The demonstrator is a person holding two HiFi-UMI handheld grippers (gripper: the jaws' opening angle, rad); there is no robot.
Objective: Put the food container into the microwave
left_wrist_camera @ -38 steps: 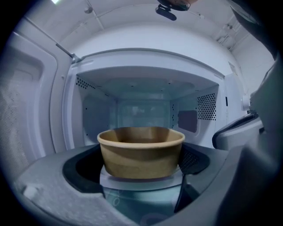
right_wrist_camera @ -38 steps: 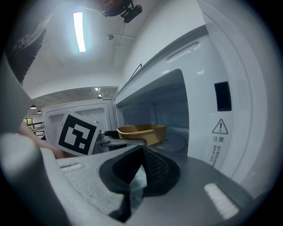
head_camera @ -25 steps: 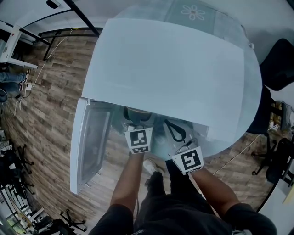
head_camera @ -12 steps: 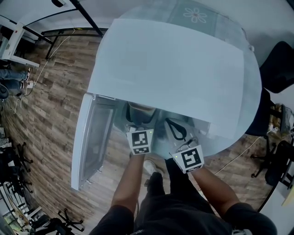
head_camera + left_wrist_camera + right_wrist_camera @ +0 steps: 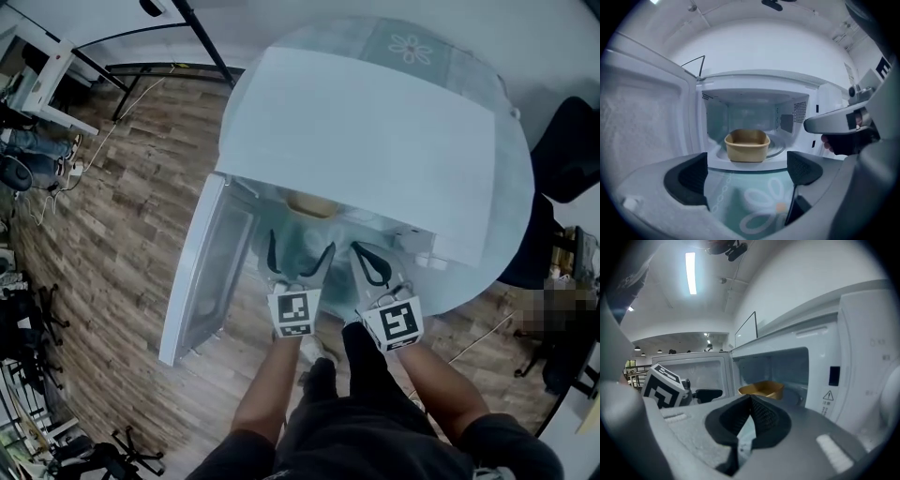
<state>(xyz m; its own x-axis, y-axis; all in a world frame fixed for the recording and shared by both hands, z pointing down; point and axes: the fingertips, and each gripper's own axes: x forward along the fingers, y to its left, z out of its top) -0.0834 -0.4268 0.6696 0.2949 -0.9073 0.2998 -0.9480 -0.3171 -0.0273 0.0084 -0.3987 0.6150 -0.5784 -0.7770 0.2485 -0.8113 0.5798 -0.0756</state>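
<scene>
Backed out of the microwave (image 5: 366, 131), my left hand-held gripper (image 5: 745, 176) hangs released, empty — food container (image 5: 746, 145) sits ahead inside, delivered — right hand-held gripper (image 5: 749, 416) clenched.

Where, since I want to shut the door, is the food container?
In the left gripper view the tan food container sits inside the open microwave, on its glass turntable, beyond the open left tool.

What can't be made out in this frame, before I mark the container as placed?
Inside of the food container: left gripper view is side-on, its wall hides any contents.
Most of the container in head view: microwave top covers it.
Warning label print, right gripper view: too small.
</scene>
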